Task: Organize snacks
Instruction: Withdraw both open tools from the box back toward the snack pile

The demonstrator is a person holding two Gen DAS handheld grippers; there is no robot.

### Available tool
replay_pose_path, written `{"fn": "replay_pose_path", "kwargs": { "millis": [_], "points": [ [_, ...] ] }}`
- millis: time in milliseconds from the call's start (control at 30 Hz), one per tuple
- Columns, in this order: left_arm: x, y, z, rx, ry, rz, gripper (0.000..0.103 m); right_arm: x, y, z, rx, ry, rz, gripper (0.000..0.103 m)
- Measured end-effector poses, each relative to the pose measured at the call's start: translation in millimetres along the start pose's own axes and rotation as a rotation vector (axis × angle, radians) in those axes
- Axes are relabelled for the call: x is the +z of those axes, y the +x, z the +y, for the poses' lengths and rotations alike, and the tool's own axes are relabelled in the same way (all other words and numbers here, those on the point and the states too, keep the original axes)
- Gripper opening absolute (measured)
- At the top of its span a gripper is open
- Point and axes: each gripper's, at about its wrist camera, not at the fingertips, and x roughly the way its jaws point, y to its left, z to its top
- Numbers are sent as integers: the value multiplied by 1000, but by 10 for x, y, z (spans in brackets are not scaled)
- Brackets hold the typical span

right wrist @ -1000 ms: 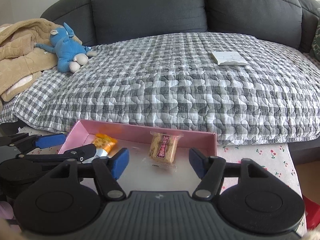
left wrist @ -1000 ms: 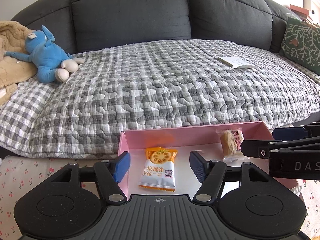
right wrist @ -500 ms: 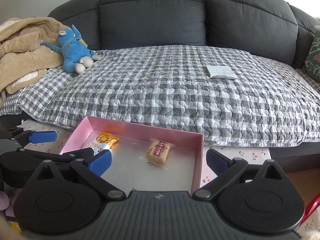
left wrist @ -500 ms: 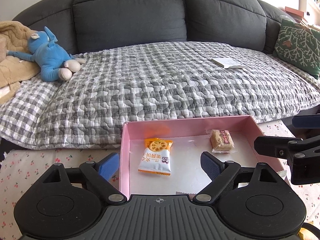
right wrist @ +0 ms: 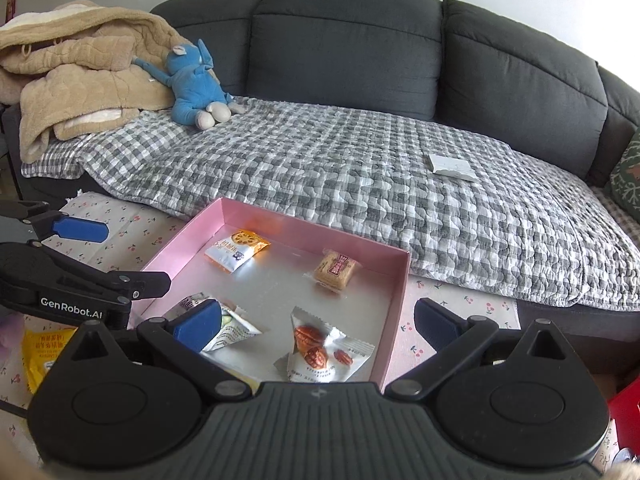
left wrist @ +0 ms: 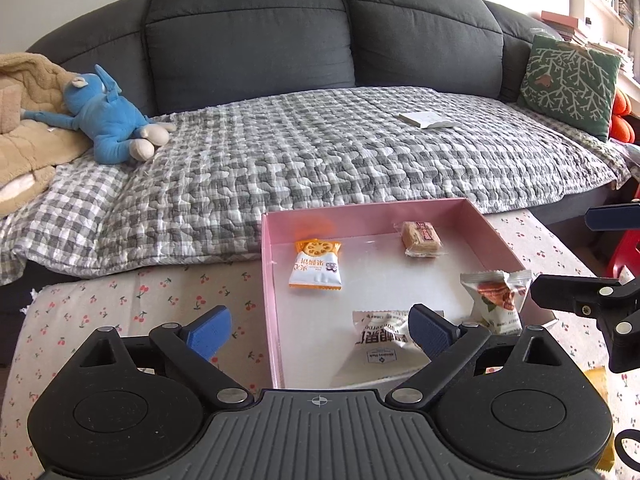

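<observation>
Left gripper (left wrist: 320, 332) has just been opening, jaws wide with nothing between the pads; right gripper (right wrist: 318, 322) also spread, empty. Pink tray (right wrist: 396, 300) sits just ahead of both on the cherry-print cloth (left wrist: 120, 312), sofa edge behind. Four snack packets lie inside the tray; one yellow packet (right wrist: 42, 350) lies outside, left.

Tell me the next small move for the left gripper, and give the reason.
Probably swing the left gripper toward the yellow packet, which lies on the cherry-print cloth outside the pink tray. Four snacks already lie in the tray, among them the orange-topped packet and the pecan packet. Its jaws have just been opening and hold nothing.
</observation>
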Motion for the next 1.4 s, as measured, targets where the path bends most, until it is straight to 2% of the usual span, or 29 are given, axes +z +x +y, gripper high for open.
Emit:
{"fn": "replay_pose_path", "kwargs": {
  "millis": [367, 600, 733, 867, 933, 1067, 1200, 1400],
  "points": [
    [-374, -442, 16, -39, 123, -8, 97, -260, -292, 370, 67, -80, 11, 103],
    [-608, -635, 41, -32, 193, -9, 98, -372, -373, 506, 94, -60, 21, 103],
    [-746, -680, 94, -33, 184, 12, 98, -454, -432, 550, 117, -57, 12, 103],
    [-933, -703, 110, 19, 189, 20, 98, -572, -463, 582, 161, -74, 0, 103],
    [-1032, -711, 117, 23, 196, 46, 98, -611, -453, 613, 180, -97, 23, 103],
    [-1184, -725, 167, 12, 182, 97, 98, -725, -457, 698, 206, -163, 44, 102],
    [-1306, -717, 238, -16, 134, 152, 98, -843, -414, 807, 246, -225, 93, 98],
    [-1402, -657, 318, -61, 62, 219, 96, -912, -336, 901, 251, -270, 128, 93]
  ]
}}
